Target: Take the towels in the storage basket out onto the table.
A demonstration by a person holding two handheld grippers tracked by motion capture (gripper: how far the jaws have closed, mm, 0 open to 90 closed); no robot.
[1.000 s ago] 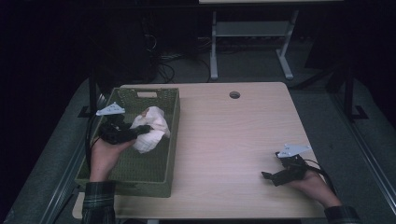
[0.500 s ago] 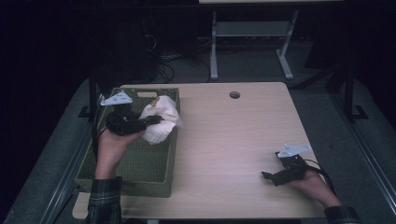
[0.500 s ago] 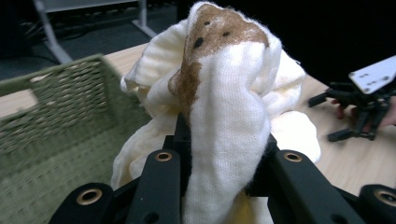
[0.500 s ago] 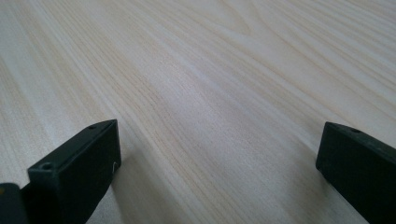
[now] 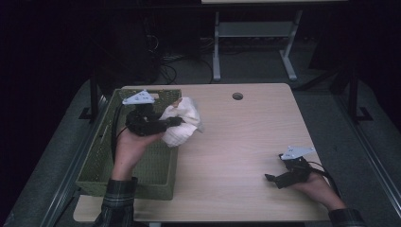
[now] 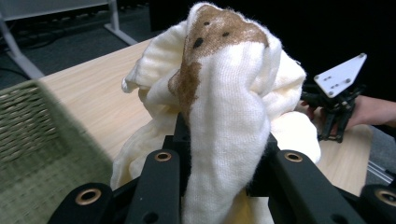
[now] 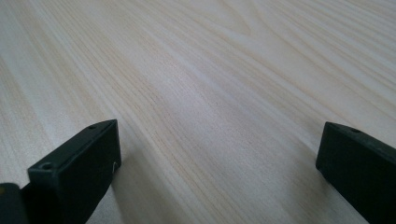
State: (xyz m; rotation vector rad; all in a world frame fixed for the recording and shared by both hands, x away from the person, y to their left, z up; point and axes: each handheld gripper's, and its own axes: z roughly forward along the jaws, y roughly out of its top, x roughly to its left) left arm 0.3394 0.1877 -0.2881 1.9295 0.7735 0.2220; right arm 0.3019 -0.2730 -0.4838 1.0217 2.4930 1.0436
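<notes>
Item: cream knitted garment (image 5: pixel 182 124), soft, bunched, with a brown patch bearing dark dots on its upper fold (image 6: pixel 219 32); kind of garment cannot be told. Location: held clear of the bench (image 5: pixel 246 142), over the right rim of the green woven basket (image 5: pixel 99 156) at the bench's left side. Holder: left tongs (image 5: pixel 176 122), jaws partly closed and pressed on a thick fold of the fabric, the remainder hanging loose about and below them. Second tool: right tongs (image 5: pixel 270 178), lying low near the bench's front right corner, jaws wide apart, nothing between them, bare wood seen beneath (image 7: pixel 210 116). Step judged in hand: the garment is being taken out of the basket toward the open bench. Handling notes: the grip is best kept firm, since knit slips when only a fold is caught; the hanging part should be lifted clear of the basket's rim so that the weave is not snagged; the garment is best set down on the bare middle of the bench, within reach of the right tongs for spreading.
</notes>
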